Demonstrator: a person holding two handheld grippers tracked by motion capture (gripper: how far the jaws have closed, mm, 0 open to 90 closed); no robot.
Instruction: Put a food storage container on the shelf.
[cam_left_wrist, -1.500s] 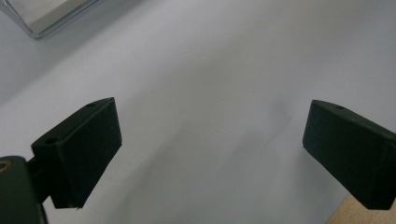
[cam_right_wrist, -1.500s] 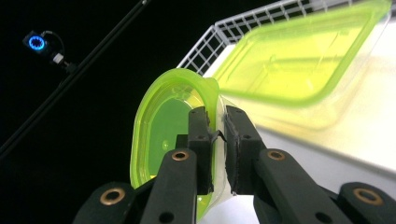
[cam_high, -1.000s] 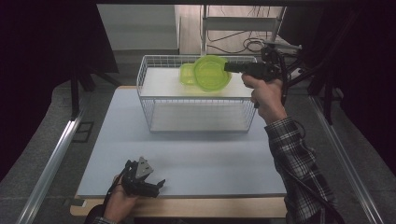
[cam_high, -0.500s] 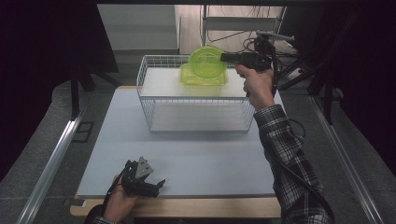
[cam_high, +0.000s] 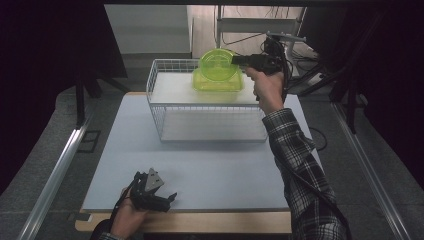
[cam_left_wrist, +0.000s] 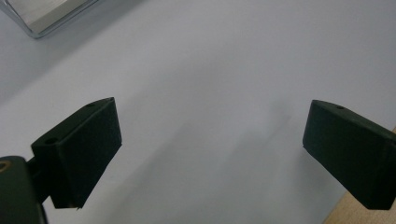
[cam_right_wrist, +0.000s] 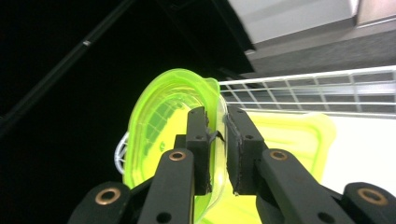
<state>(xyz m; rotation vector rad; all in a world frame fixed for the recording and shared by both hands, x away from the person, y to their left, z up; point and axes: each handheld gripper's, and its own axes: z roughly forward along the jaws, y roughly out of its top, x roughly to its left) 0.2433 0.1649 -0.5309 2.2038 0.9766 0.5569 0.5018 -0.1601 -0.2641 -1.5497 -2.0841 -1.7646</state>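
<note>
Two grippers, one green bowl held over the basket

We see our right gripper (cam_right_wrist: 217, 128) nearly closed, its two black jaws pinching the rim of a translucent lime-green plastic bowl (cam_right_wrist: 161, 135). One pad sits inside the bowl's wall and the other outside it, so the bowl is tipped on edge with its hollow facing to the left in the right gripper view. In the high view, our right gripper (cam_high: 235, 60) is raised at the far side of the bench, and the bowl (cam_high: 216, 65) hangs above the back part of a white wire basket (cam_high: 155, 85).

Just below the bowl lies a flat lime-green plastic tray with rounded corners (cam_high: 218, 83), resting on the white floor inside the basket. We cannot tell whether the bowl touches it. The basket stands on the far half of the pale grey bench (cam_high: 220, 170), and our plaid sleeve (cam_high: 300, 165) reaches along its right side.

Our left gripper (cam_high: 172, 196) rests low at the near edge of the bench, well apart from the basket. In the left gripper view, its jaws stand wide apart with nothing but bare bench between them (cam_left_wrist: 212, 135).
</note>
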